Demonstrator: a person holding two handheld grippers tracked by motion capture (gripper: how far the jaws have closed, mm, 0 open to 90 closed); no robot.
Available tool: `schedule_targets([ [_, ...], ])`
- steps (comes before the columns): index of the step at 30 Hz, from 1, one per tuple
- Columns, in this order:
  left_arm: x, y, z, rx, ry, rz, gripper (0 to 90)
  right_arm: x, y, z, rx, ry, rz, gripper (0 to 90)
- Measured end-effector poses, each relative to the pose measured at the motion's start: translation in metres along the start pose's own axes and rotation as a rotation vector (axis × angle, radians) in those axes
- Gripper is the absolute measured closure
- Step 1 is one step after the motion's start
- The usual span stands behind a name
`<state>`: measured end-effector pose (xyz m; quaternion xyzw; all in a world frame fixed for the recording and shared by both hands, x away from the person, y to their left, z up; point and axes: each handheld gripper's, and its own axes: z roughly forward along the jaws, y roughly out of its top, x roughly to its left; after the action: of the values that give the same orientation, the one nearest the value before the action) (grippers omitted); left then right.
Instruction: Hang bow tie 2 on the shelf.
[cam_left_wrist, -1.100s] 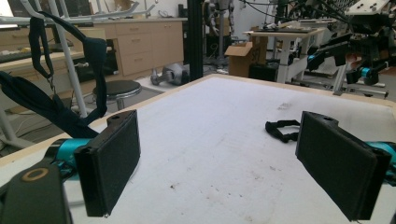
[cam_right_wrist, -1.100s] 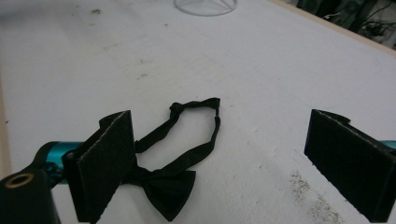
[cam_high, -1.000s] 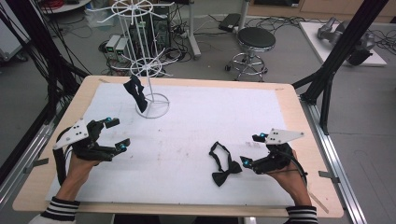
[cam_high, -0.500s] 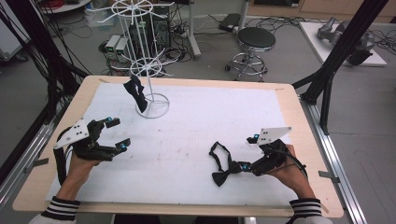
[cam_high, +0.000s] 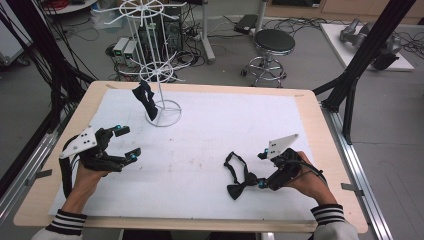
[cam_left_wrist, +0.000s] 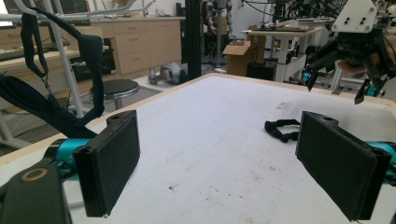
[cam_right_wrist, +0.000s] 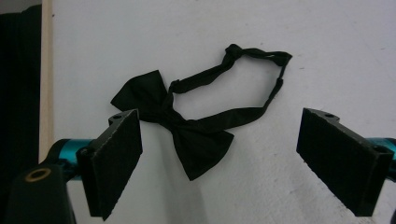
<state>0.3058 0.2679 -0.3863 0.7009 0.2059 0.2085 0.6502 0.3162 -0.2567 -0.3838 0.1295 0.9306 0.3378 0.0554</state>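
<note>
A black bow tie (cam_high: 237, 176) with its looped strap lies on the white mat (cam_high: 200, 135) at the front right. My right gripper (cam_high: 261, 170) is just to its right, open and tilted toward it. In the right gripper view the bow tie (cam_right_wrist: 187, 128) sits spread between and just beyond the open jaws of this gripper (cam_right_wrist: 219, 156), apart from both pads. A second black bow tie (cam_high: 145, 99) hangs on the white wire rack (cam_high: 161, 75) at the back left. My left gripper (cam_high: 126, 142) hovers open over the mat's left side, holding nothing (cam_left_wrist: 217, 158).
The rack's ring base (cam_high: 166, 113) stands on the mat's back left. The wooden table edge (cam_high: 310, 100) frames the mat. A black stool (cam_high: 274, 42) and cables are on the floor behind. The other hand's gripper (cam_left_wrist: 357, 44) appears far right in the left gripper view.
My right gripper has moved left and dipped toward the bow tie on the mat. The left gripper has barely moved.
</note>
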Motion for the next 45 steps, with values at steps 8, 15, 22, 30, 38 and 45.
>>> schedule_targets([
  [8, 0.0, 0.0, 0.0, 0.002, 0.007, 0.0, 14.2, -0.001, 0.0, 0.015, 0.105, 0.027, -0.026, 17.5],
  [15, 0.0, 0.0, 0.0, 0.003, 0.008, 0.0, 14.2, -0.001, 0.001, 0.025, 0.163, 0.048, -0.049, 21.2],
  [22, 0.0, 0.0, 0.0, 0.002, 0.005, 0.0, 14.2, 0.0, 0.002, 0.033, 0.205, 0.065, -0.067, 27.7],
  [30, 0.0, 0.0, 0.0, 0.003, 0.006, 0.0, 14.2, -0.001, 0.002, 0.038, 0.231, 0.074, -0.054, 34.2],
  [38, 0.0, 0.0, 0.0, 0.004, 0.007, 0.0, 14.3, -0.001, 0.002, 0.041, 0.251, 0.087, -0.058, 36.7],
  [45, 0.0, 0.0, 0.0, 0.001, 0.008, 0.003, 14.3, -0.002, 0.003, 0.044, 0.275, 0.087, -0.053, 38.8],
])
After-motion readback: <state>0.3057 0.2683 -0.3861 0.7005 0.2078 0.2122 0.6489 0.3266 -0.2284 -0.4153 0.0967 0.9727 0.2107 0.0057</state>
